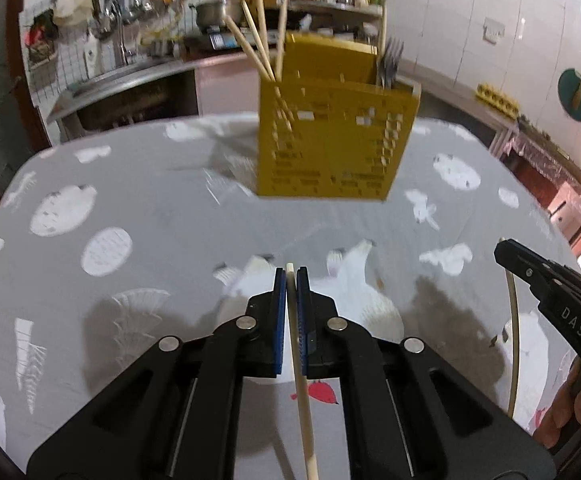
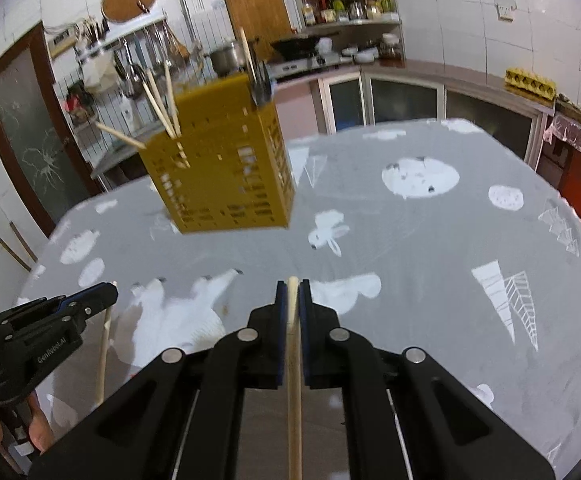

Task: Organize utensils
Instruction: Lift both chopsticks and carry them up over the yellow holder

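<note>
Toward the far edge of the tabletop (image 1: 162, 208), in the left wrist view, stands the yellow utensil holder (image 1: 330, 140) with chopsticks (image 1: 260, 40) and forks (image 1: 390, 62) in it. Nearer, the left claw (image 1: 291, 276) is clenched on a wooden chopstick (image 1: 302, 392).

From the right wrist view, the right claw (image 2: 293, 286) grips its own chopstick (image 2: 294, 408); the holder (image 2: 226, 168) stands toward the far left corner.
</note>
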